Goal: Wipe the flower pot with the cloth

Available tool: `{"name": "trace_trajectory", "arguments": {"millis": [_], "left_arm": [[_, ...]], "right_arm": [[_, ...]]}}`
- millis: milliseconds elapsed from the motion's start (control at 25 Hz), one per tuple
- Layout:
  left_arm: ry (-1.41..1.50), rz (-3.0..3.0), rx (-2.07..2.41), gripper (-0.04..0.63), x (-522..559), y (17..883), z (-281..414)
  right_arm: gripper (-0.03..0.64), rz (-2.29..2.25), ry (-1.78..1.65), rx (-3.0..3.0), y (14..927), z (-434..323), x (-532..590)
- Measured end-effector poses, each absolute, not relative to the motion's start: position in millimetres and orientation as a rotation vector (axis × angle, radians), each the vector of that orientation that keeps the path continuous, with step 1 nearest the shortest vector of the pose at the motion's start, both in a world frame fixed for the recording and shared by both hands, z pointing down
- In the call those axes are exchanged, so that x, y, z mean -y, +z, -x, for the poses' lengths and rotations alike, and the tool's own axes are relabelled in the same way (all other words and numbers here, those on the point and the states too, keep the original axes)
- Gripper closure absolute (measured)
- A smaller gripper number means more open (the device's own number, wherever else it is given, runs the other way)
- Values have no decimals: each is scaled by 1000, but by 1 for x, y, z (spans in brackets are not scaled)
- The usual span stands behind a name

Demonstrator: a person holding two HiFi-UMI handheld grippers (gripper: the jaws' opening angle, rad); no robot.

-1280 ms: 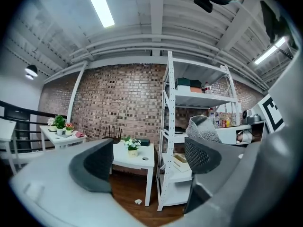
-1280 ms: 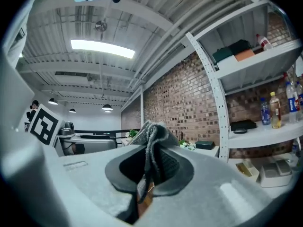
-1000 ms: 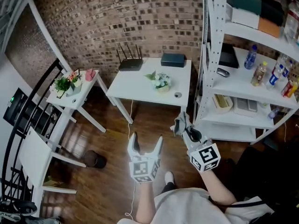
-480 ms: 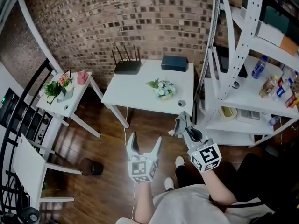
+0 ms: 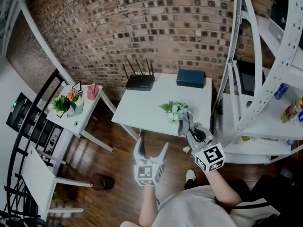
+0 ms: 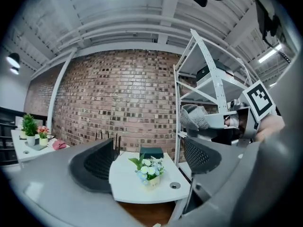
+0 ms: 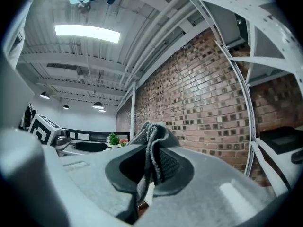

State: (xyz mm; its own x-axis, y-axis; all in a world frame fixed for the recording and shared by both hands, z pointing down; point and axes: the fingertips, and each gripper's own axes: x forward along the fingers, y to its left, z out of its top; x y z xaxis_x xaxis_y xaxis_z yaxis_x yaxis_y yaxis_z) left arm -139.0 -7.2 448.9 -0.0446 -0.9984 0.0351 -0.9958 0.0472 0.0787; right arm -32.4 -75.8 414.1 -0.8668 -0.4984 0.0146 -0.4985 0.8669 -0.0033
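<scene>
The flower pot (image 5: 175,113), small with white and blue blossoms, stands near the front edge of the white table (image 5: 147,109). In the left gripper view the flower pot (image 6: 150,171) shows between the spread jaws, further off. My right gripper (image 5: 188,125) is shut on a bunched grey cloth (image 5: 184,119), which hangs just right of the pot in the head view. The cloth (image 7: 152,143) fills the gap between the right jaws. My left gripper (image 5: 151,144) is open and empty, above the wooden floor short of the table.
A black router (image 5: 140,82) and a dark box (image 5: 191,78) sit at the table's back by the brick wall. A white metal shelf (image 5: 250,84) rises close on the right. A side table (image 5: 78,119) with potted plants stands left, and a dark bin (image 5: 101,181) is on the floor.
Both grippers have travelled forward toward the white table, which now looks nearer. The right gripper with the cloth has come up beside the flower pot. Neither gripper's jaws changed.
</scene>
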Motion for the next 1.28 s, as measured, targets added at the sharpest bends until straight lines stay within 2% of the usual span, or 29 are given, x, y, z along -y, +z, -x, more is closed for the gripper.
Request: {"name": "trace_trajectory", "arguments": {"millis": [360, 800, 1000, 1040, 1120, 1280], "left_arm": [[-3, -2110, 2183, 117, 103, 465, 162], [231, -2069, 1835, 101, 133, 593, 210], [430, -2167, 1641, 70, 164, 658, 213], [460, -2162, 1593, 51, 169, 675, 213], [503, -2166, 1509, -32, 182, 705, 209], [549, -2234, 1389, -35, 218, 752, 189]], "right_arm": [[617, -817, 94, 3007, 433, 46, 180], [617, -1054, 199, 2836, 476, 47, 241], [617, -1157, 196, 2778, 479, 40, 252], [617, -1179, 197, 2755, 482, 37, 251], [617, -1231, 210, 2703, 490, 27, 249], [617, -1338, 250, 2605, 501, 1, 248]]}}
